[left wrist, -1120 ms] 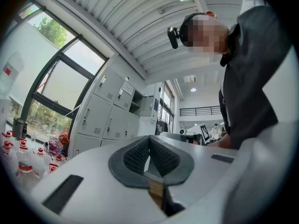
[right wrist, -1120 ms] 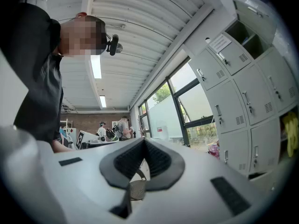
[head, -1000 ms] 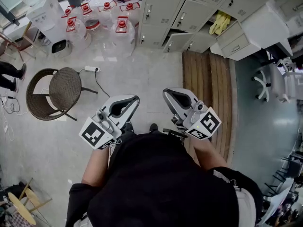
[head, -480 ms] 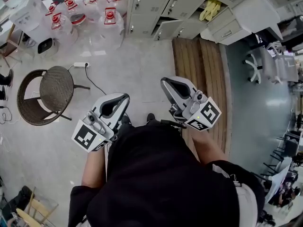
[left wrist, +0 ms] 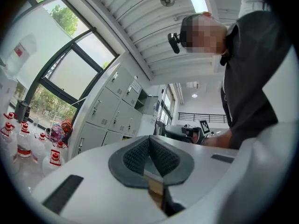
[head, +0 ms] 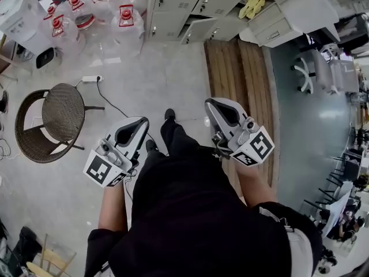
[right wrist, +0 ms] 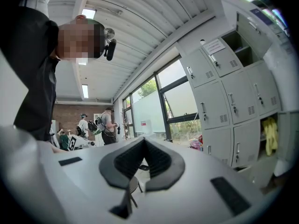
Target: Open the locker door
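At the left of the head view a round wicker chair [head: 55, 117] is seen on the pale floor, and clear water bottles [head: 128, 25] with red caps are grouped at the upper left. Left of the person's dark torso the left gripper [head: 134, 128] is held above the floor, pointed up the frame and slightly right; in the left gripper view its jaws are pressed together at the tips and are empty. Grey lockers [head: 184, 4] are ranged along the top edge, from the middle towards the upper right, their fronts turned down the frame towards the person. One low locker door [head: 199, 30] is seen slightly ajar, while its neighbours are shut. In the right gripper view the doors are shown upright at the right of the frame, taller than wide, long axis vertical. The right gripper [head: 216, 105] is held right of the torso, well short of the lockers, its jaws closed together and empty. Wooden boards [head: 239, 91] are laid lengthwise from the lockers down the frame, and a yellow item [head: 252, 4] is seen in an open compartment.
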